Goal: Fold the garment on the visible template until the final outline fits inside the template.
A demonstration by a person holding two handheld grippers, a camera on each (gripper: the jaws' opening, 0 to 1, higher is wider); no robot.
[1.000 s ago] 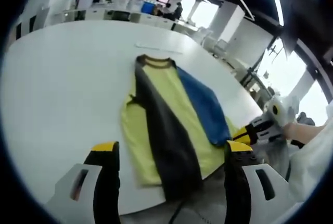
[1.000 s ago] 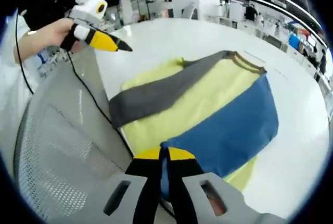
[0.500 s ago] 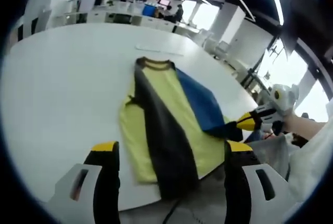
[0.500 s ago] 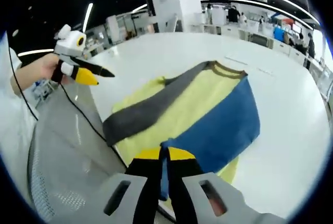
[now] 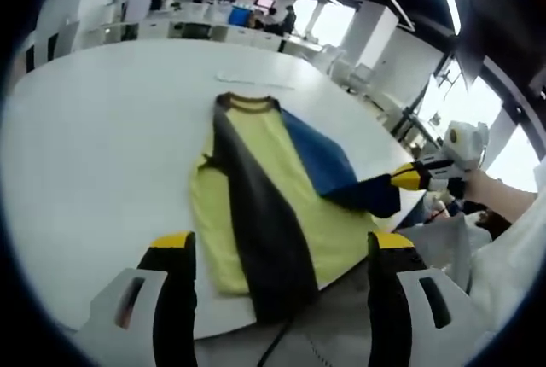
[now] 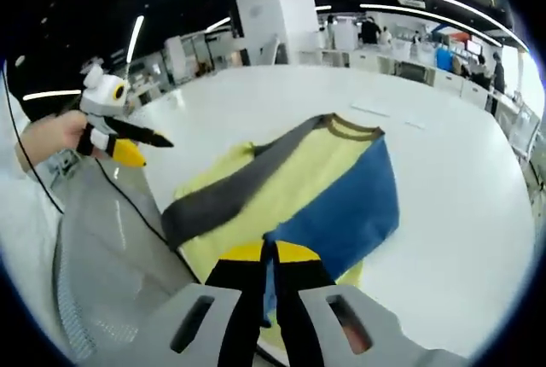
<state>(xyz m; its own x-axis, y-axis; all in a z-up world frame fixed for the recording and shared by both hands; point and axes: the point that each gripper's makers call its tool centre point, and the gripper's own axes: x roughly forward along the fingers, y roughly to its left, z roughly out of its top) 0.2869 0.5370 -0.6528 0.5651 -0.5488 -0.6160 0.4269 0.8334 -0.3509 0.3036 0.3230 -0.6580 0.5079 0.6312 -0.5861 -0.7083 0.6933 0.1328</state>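
Note:
A yellow shirt (image 5: pixel 256 171) lies flat on the white table (image 5: pixel 94 136), collar away from me. Its grey sleeve (image 5: pixel 256 213) is folded down across the body. My right gripper (image 6: pixel 269 253) is shut on the end of the blue sleeve (image 6: pixel 341 213) and holds it off the shirt; it enters the left gripper view from the right as the right gripper (image 5: pixel 408 181), with the blue sleeve (image 5: pixel 328 166) stretched toward it. My left gripper (image 5: pixel 282 246) hangs open near the table's front edge, short of the shirt's hem. A hand holds that left gripper (image 6: pixel 141 145) at the left of the right gripper view.
A grey mesh chair (image 6: pixel 102 256) stands against the table's near edge, between the two grippers. A faint line (image 5: pixel 252 81) marks the table just beyond the collar. Desks and people fill the far background (image 5: pixel 213 17).
The blue sleeve lay folded on the shirt a second ago; my right gripper has since pulled it up and outward toward the table edge. The left gripper stays open.

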